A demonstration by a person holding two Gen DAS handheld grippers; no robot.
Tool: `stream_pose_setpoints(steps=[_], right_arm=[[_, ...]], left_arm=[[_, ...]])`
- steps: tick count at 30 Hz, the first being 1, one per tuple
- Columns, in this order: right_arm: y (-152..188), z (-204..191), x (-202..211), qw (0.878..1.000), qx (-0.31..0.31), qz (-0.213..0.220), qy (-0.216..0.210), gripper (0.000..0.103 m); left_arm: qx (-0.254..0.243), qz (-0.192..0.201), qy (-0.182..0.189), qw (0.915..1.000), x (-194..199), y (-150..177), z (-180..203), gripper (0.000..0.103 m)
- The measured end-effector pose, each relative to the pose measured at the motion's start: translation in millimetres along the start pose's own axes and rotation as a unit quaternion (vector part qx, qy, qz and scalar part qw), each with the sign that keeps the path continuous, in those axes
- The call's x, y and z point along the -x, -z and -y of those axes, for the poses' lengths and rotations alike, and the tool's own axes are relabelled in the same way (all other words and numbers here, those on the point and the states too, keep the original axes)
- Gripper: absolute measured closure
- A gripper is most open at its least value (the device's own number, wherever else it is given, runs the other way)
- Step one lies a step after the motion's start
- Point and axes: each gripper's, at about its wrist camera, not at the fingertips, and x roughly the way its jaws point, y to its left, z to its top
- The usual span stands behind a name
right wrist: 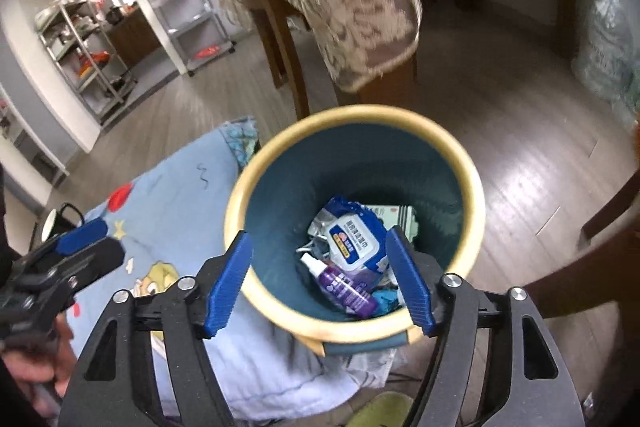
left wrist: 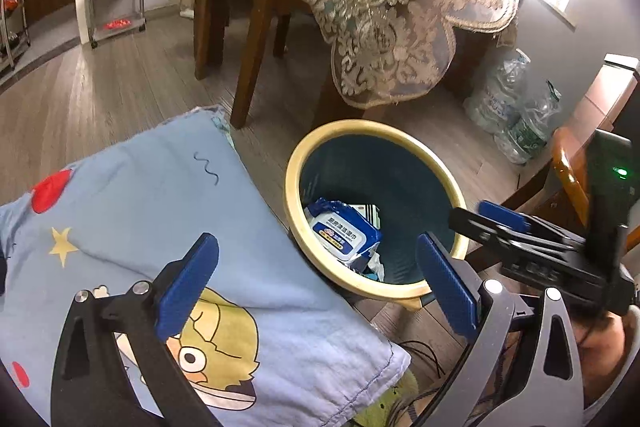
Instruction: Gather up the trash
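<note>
We take the trash bin point(right wrist: 472, 195) as landmark: round, cream rim, teal inside, standing on the wood floor point(right wrist: 520, 131). Inside it we see a blue wipes pack point(right wrist: 352, 241), a purple spray bottle point(right wrist: 346, 287) lying beside the pack, and other scraps. Our right gripper point(right wrist: 320, 279) hangs over the bin mouth, jaws apart, holding nothing. Our left gripper point(left wrist: 316, 283) sits at the bin's near rim, jaws apart, empty. A blue cartoon-print cloth point(left wrist: 160, 211) touches the bin's side.
</note>
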Motion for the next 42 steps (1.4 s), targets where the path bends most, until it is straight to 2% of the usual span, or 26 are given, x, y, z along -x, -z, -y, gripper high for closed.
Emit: stream_pose_setpoints(steps=[4, 10, 16, 20, 30, 42], right_arm=[[14, -1, 32, 1.000, 0.005, 0.029, 0.004, 0.019], [38, -9, 67, 0.998, 0.016, 0.054, 0.029, 0.011], [61, -14, 87, 0.997, 0.028, 0.059, 0.050, 0.009], [72, -9, 96, 0.997, 0.012, 0.062, 0.050, 0.009], [73, -12, 96, 0.996, 0.019, 0.073, 0.046, 0.009], [73, -13, 92, 0.997, 0.026, 0.069, 0.040, 0.008]], left_arm=[[-0.017, 0.022, -0.017, 0.9995, 16, 6, 5, 0.006], [-0.049, 0.039, -0.042, 0.9971, 38, 24, 19, 0.006], [-0.072, 0.047, -0.055, 0.9948, 52, 42, 35, 0.006], [-0.062, 0.048, -0.052, 0.9956, 61, 53, 36, 0.006], [-0.049, 0.064, -0.061, 0.9949, 72, 56, 32, 0.006], [-0.053, 0.058, -0.054, 0.9955, 68, 56, 36, 0.006]])
